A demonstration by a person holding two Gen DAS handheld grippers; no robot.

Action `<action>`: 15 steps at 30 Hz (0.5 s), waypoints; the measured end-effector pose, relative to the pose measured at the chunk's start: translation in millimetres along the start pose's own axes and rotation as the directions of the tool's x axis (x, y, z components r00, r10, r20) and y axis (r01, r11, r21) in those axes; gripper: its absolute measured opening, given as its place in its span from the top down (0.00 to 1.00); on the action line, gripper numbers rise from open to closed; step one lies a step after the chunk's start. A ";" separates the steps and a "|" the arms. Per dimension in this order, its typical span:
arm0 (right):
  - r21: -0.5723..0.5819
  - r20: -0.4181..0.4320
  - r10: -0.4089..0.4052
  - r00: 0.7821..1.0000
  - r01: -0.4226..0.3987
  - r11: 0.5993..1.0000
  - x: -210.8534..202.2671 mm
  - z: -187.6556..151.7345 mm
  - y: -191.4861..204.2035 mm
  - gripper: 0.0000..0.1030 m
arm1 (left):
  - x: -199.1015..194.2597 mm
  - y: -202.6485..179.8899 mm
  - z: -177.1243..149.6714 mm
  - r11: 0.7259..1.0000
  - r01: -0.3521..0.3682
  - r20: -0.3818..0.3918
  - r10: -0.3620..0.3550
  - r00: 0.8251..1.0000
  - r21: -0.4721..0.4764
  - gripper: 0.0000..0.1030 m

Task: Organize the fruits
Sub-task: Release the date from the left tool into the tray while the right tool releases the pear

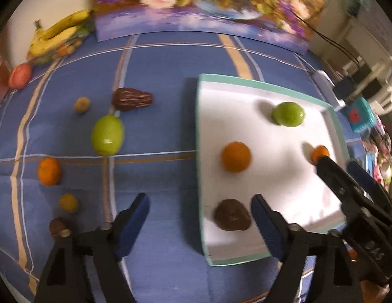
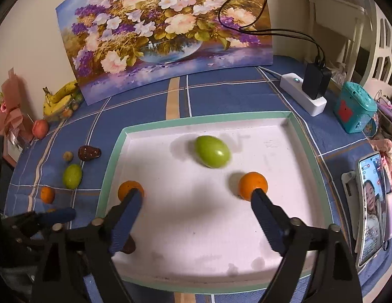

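A white tray with a green rim (image 2: 208,118) holds a green fruit (image 2: 212,151), two oranges (image 2: 130,188) (image 2: 252,184) and a brown fruit (image 1: 232,214). My right gripper (image 2: 197,197) stands open over the tray with nothing between its fingers; each fingertip overlaps an orange in the view. My left gripper (image 1: 199,209) is open over the tray's left rim (image 1: 199,151), with the brown fruit lying free between its fingers. On the blue cloth to the left lie a green fruit (image 1: 107,135), an orange (image 1: 49,171), a brown fruit (image 1: 131,98) and small yellowish fruits (image 1: 69,202).
A flower painting (image 2: 165,32) leans on the wall behind. Bananas (image 2: 59,98) and a red apple (image 2: 40,128) sit far left. A power strip with chargers (image 2: 304,96), a teal box (image 2: 352,108) and a phone on a stand (image 2: 371,207) crowd the right side.
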State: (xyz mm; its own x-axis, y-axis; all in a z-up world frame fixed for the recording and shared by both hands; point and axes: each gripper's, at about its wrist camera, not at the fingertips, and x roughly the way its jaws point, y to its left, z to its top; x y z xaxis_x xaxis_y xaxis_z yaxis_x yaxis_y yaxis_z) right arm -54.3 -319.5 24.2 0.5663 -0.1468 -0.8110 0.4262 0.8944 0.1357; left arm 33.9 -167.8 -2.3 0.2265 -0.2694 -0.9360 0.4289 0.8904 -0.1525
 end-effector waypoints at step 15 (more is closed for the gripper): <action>0.037 0.018 0.028 0.999 -0.028 0.999 -6.5 0.6 7.1 0.06 | -14.8 73.3 3.8 0.967 -0.206 0.059 0.217 0.974 -0.153 0.00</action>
State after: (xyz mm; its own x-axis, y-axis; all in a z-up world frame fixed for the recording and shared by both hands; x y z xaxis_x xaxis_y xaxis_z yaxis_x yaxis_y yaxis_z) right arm -54.6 -312.4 30.7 0.5906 -0.1297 -0.7965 0.4359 0.8819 0.1796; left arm 65.3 -100.0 1.5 0.3655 -0.0911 -0.9263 0.2339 0.9723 -0.0033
